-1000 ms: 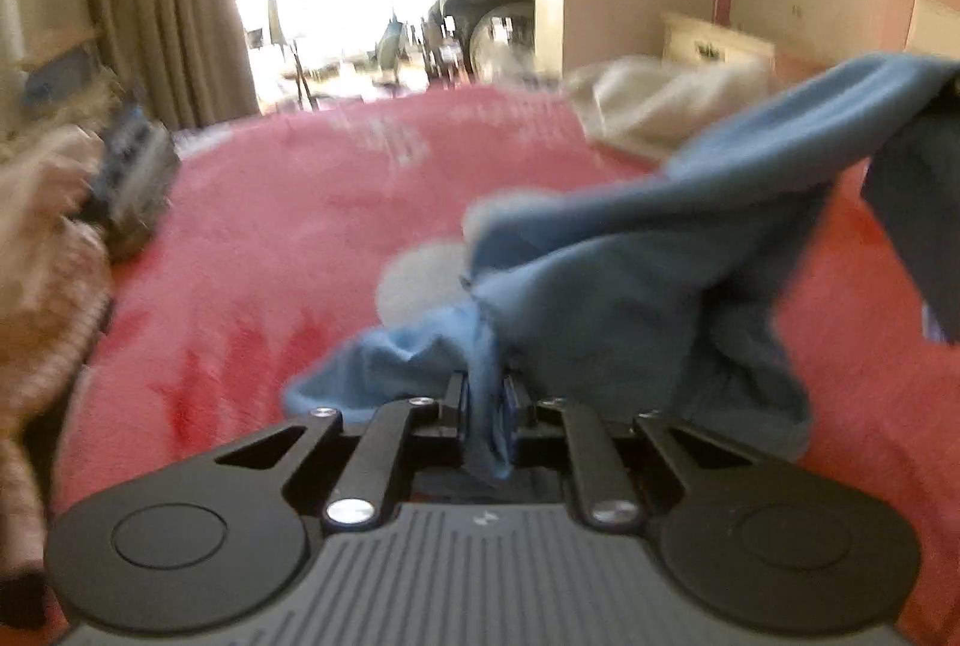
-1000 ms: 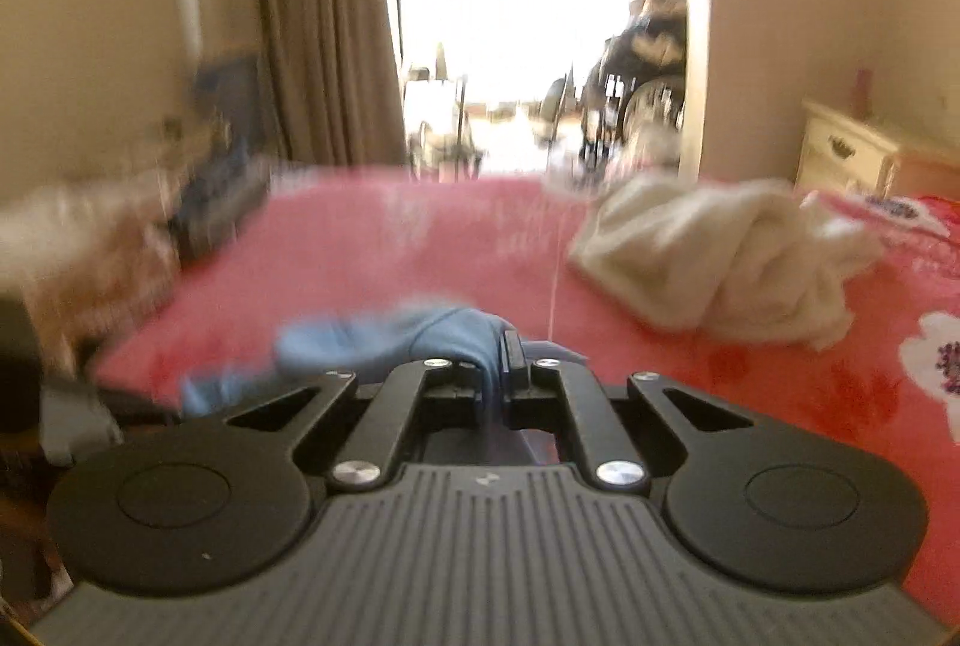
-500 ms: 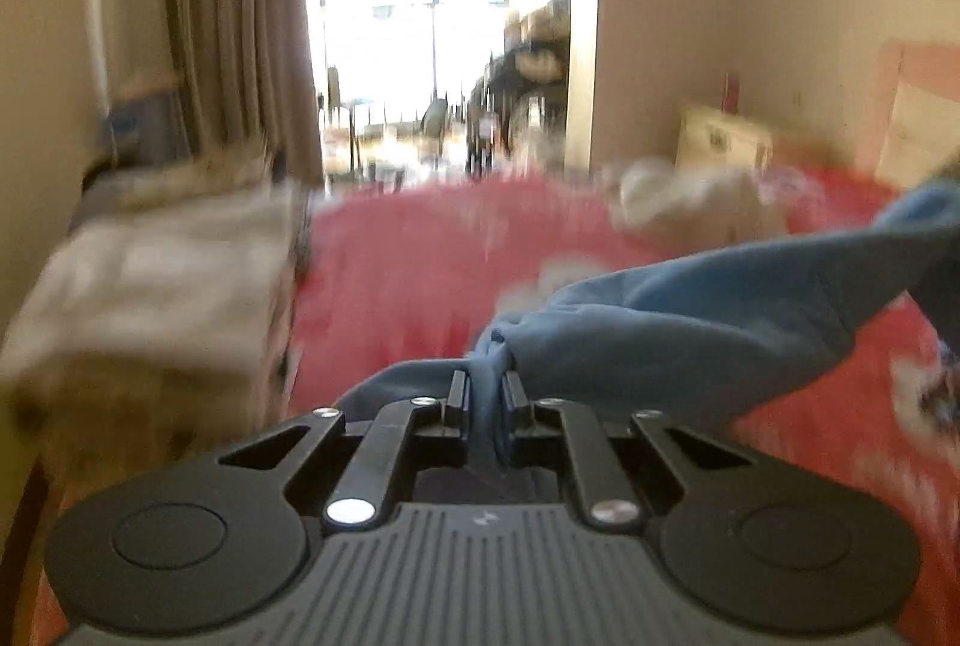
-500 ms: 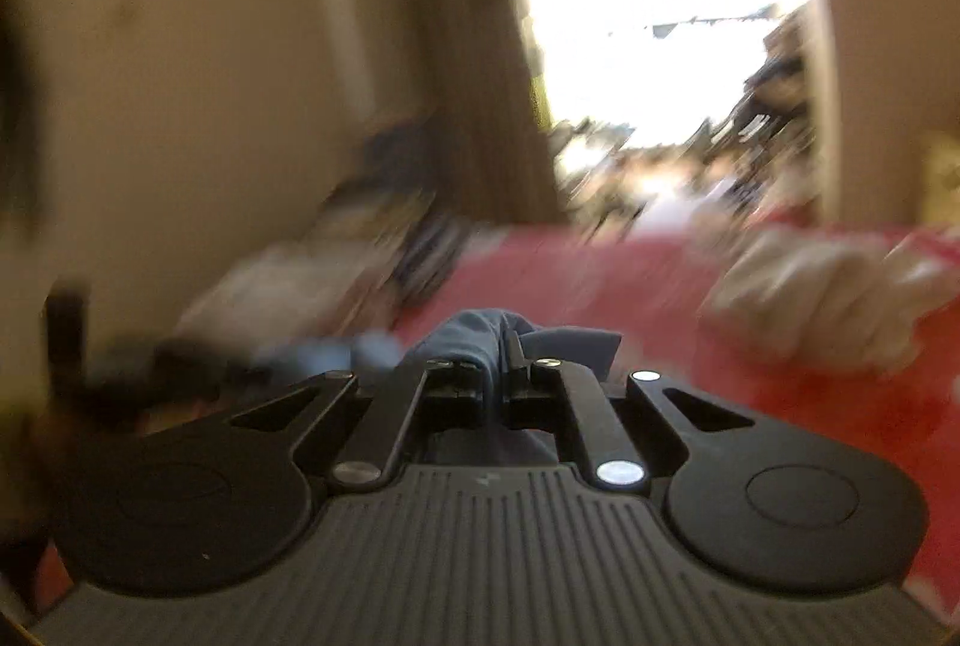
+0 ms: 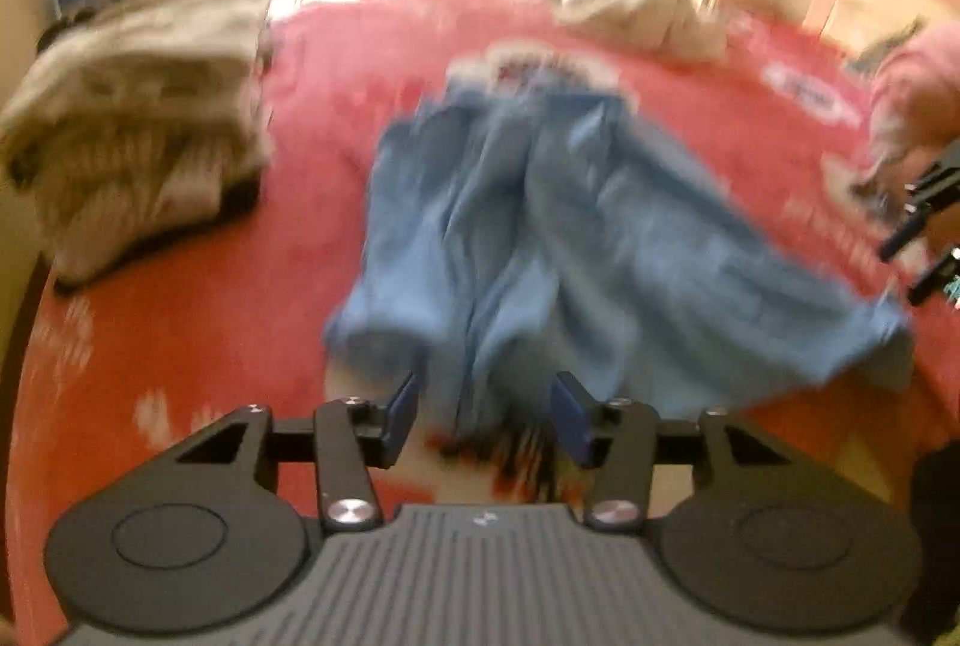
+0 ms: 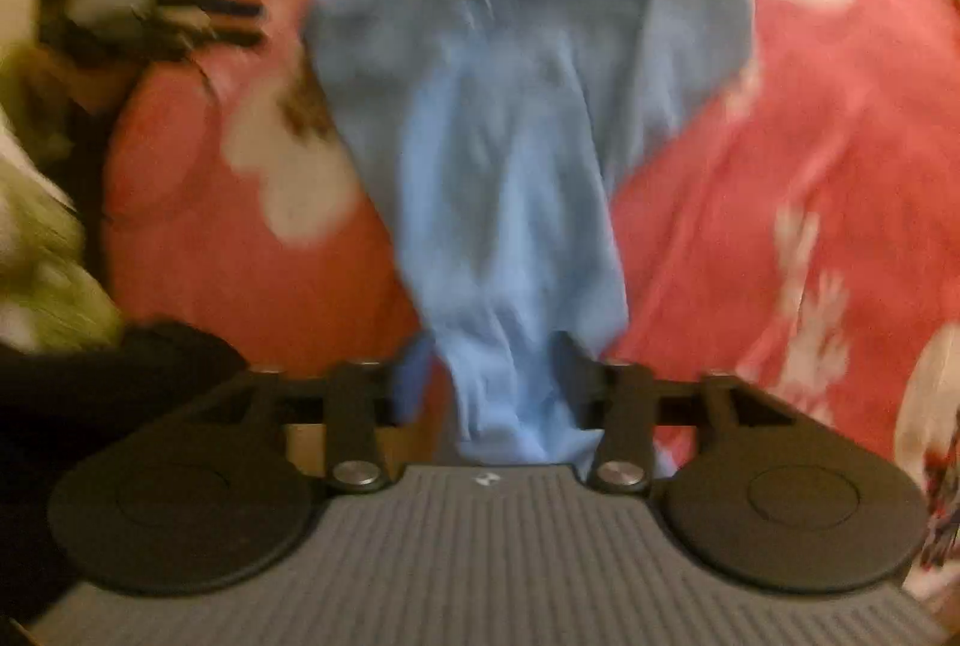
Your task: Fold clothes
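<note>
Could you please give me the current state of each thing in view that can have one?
Blue garment: spread loosely on the red bedspread, crumpled, not yet folded.
Left tool: jaws opening, cloth between them, not pinched.
Right tool: jaws opening, cloth between them.
Grey folded stack: folded, at the bed's left edge.
Beige pile: unfolded heap.

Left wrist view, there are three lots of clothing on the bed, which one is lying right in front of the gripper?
The blue garment, spread on the red bedspread. The folded grey stack sits far left, and the crumpled cream heap lies at the bed's far side.
</note>
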Tool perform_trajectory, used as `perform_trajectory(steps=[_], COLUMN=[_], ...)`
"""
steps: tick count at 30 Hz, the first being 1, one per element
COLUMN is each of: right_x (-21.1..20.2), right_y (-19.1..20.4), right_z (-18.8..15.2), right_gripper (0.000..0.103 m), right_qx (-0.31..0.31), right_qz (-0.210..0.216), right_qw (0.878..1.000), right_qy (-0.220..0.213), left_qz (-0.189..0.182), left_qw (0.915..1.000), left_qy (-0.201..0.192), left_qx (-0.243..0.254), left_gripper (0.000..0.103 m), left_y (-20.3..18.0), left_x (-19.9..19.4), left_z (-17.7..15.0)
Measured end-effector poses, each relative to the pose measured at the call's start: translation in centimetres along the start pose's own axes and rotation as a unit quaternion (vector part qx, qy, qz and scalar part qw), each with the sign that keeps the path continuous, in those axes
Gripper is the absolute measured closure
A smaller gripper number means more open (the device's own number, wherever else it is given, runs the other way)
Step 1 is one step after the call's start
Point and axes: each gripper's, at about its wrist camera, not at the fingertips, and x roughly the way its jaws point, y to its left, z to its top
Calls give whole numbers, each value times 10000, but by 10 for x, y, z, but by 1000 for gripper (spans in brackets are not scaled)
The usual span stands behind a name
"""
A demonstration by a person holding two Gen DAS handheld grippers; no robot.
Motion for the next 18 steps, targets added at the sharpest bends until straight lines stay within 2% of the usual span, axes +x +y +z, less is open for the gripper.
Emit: perform_trajectory(steps=[3,5,6,8,10,11,12,14,15,17,18], right_x=[-8,3,14,45,76,89,100,116,122,126,123], right_y=[-9,-17,-17,-17,-19,-20,-22,-24,-26,-25,-23], right_z=[30,47,54,62,69,69,67,63,61,55,51], right_gripper=[43,42,43,43,45,46,50,60,72,78,86], right_qx=[261,435,442,341,294,297,267,220,210,171,141], right_qz=[220,284,236,55,-89,-153,-237,-321,-308,-247,-194], right_qw=[9958,9904,9895,9904,9923,9928,9935,9952,9961,9971,9970], right_qy=[-846,-1279,-1357,-1339,-1200,-1153,-1079,-900,-795,-703,-730], left_qz=[-235,-439,-431,-286,-62,11,83,95,98,134,140], left_qw=[9995,9987,9988,9995,9998,9998,9996,9993,9993,9992,9991], left_qy=[-229,-267,-203,-41,111,187,264,296,270,197,167], left_qx=[10,41,59,133,167,91,14,-204,-257,-316,-370], left_gripper=[49,49,49,52,71,91,98,99,99,99,99], left_y=[-16,-28,-35,-45,-48,-47,-45,-37,-33,-27,-24], left_x=[16,39,57,89,114,122,129,130,125,112,103], left_z=[24,39,47,57,62,62,63,60,58,54,51])
